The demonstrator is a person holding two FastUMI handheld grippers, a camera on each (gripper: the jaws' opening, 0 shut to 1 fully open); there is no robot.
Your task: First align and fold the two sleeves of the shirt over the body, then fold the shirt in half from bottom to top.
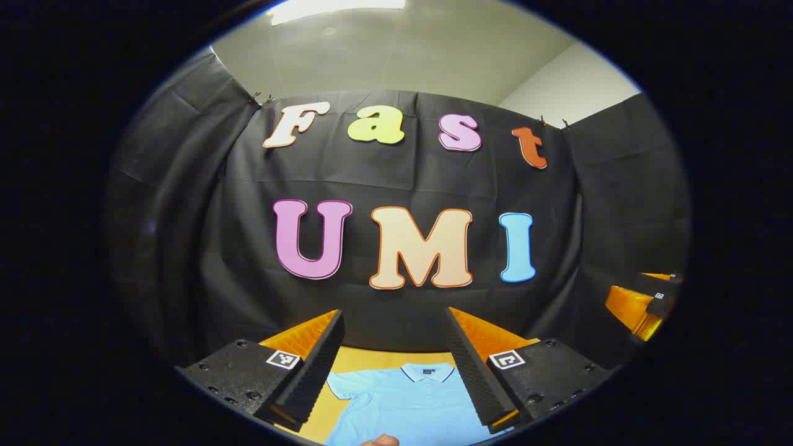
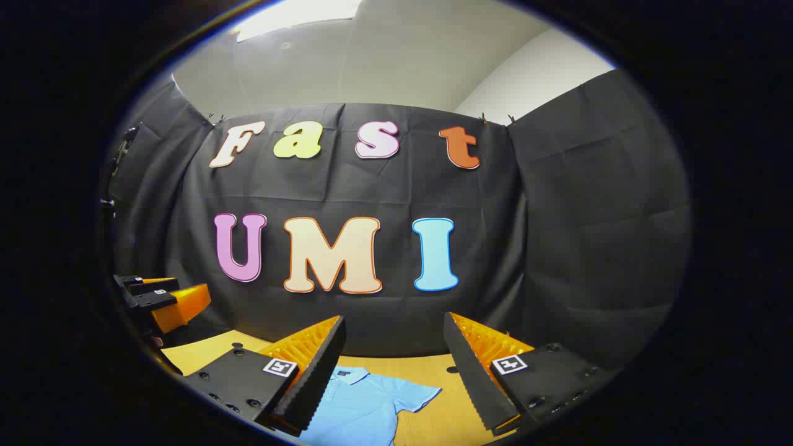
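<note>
A light blue polo shirt (image 1: pixel 412 399) is seen lying flat on a wooden table (image 1: pixel 365 358), collar toward the far black cloth wall (image 1: pixel 396 179). In the left gripper view the collar, the button placket and one short sleeve on the left are made out; the lower body of the shirt is cut off at the bottom edge, and the right shoulder is hidden behind a finger. The left gripper (image 1: pixel 393 365) is held above the table with its jaws spread wide and nothing between them. A small part of a hand (image 1: pixel 379 440) is glimpsed at the very bottom, too cropped to be told further.

In the right gripper view the shirt (image 2: pixel 365 402) is seen near the lower centre, with its collar and one sleeve spread to the right; its left half is covered by a finger. The right gripper (image 2: pixel 393 368) is likewise held released above the table (image 2: pixel 433 371), clear of the fabric.

The right gripper (image 1: pixel 644 303) is also seen at the far right edge of the left gripper view, partly cut off, and the left gripper (image 2: pixel 158 297) at the left edge of the right gripper view.
</note>
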